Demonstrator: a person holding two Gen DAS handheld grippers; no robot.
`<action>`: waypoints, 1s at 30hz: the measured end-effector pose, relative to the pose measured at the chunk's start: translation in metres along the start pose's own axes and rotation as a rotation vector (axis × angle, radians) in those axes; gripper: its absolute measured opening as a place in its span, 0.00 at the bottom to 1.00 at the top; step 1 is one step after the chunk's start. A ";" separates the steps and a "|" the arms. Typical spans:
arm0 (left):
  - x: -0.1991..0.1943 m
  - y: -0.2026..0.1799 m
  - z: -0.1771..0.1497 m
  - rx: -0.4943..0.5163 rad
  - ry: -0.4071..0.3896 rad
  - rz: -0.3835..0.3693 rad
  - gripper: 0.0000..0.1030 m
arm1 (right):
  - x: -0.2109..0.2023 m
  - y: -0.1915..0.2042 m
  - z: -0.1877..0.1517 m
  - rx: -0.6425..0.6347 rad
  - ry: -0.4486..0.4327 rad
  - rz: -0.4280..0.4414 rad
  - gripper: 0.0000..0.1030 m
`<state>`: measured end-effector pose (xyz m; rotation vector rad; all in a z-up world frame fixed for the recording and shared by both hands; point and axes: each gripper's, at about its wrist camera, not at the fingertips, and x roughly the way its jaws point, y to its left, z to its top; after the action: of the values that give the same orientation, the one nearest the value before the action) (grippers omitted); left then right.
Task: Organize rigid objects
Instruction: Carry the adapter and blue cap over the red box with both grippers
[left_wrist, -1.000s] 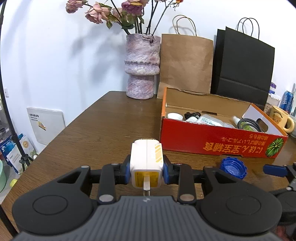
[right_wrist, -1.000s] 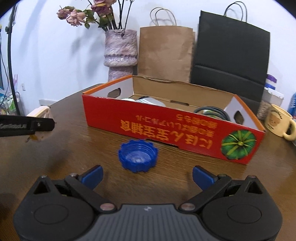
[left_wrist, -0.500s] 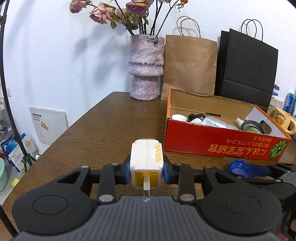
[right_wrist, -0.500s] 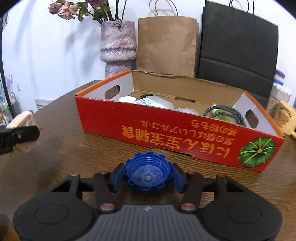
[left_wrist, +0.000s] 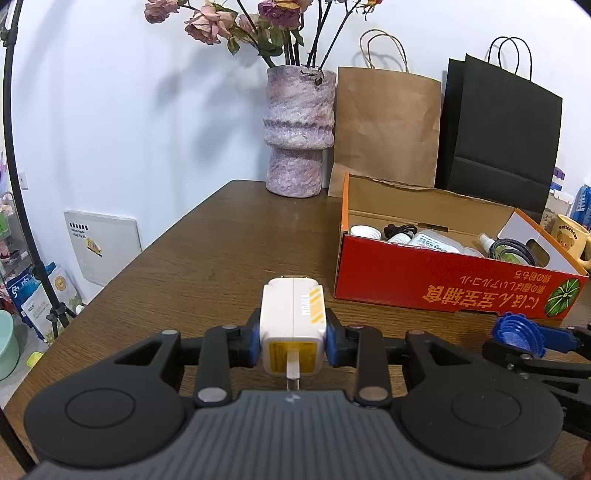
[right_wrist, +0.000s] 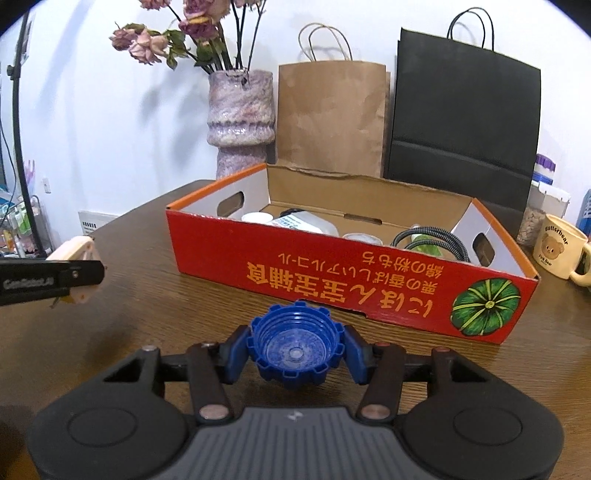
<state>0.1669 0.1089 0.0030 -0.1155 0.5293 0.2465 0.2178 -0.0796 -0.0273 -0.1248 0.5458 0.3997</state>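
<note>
My left gripper (left_wrist: 293, 341) is shut on a white and yellow charger plug (left_wrist: 293, 325) and holds it above the wooden table (left_wrist: 229, 251). My right gripper (right_wrist: 295, 350) is shut on a blue ridged bottle cap (right_wrist: 294, 347), lifted off the table; the cap also shows in the left wrist view (left_wrist: 517, 334). The red cardboard box (right_wrist: 332, 273) lies just ahead, open on top, with white jars, a bottle and a coiled black cable (right_wrist: 428, 240) inside. The left gripper and plug show at the left of the right wrist view (right_wrist: 74, 273).
A pink stone vase with dried roses (left_wrist: 299, 133), a brown paper bag (left_wrist: 388, 125) and a black paper bag (left_wrist: 498, 136) stand behind the box. A cream bear mug (right_wrist: 561, 251) stands to the box's right. The table's left edge (left_wrist: 155, 243) drops to floor clutter.
My right gripper closed on the blue cap and lifted it off the table. The left gripper still holds the plug and has risen slightly.
</note>
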 end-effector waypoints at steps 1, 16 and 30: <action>-0.001 0.000 0.000 0.000 -0.003 -0.001 0.32 | -0.003 -0.001 0.000 -0.001 -0.005 0.000 0.51; -0.021 -0.029 -0.002 0.039 -0.049 -0.029 0.32 | -0.034 -0.030 0.006 0.015 -0.090 -0.013 0.51; -0.024 -0.079 0.020 0.048 -0.090 -0.073 0.32 | -0.037 -0.056 0.024 0.013 -0.147 0.000 0.51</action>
<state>0.1774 0.0313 0.0362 -0.0769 0.4398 0.1673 0.2233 -0.1378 0.0131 -0.0823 0.4037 0.4021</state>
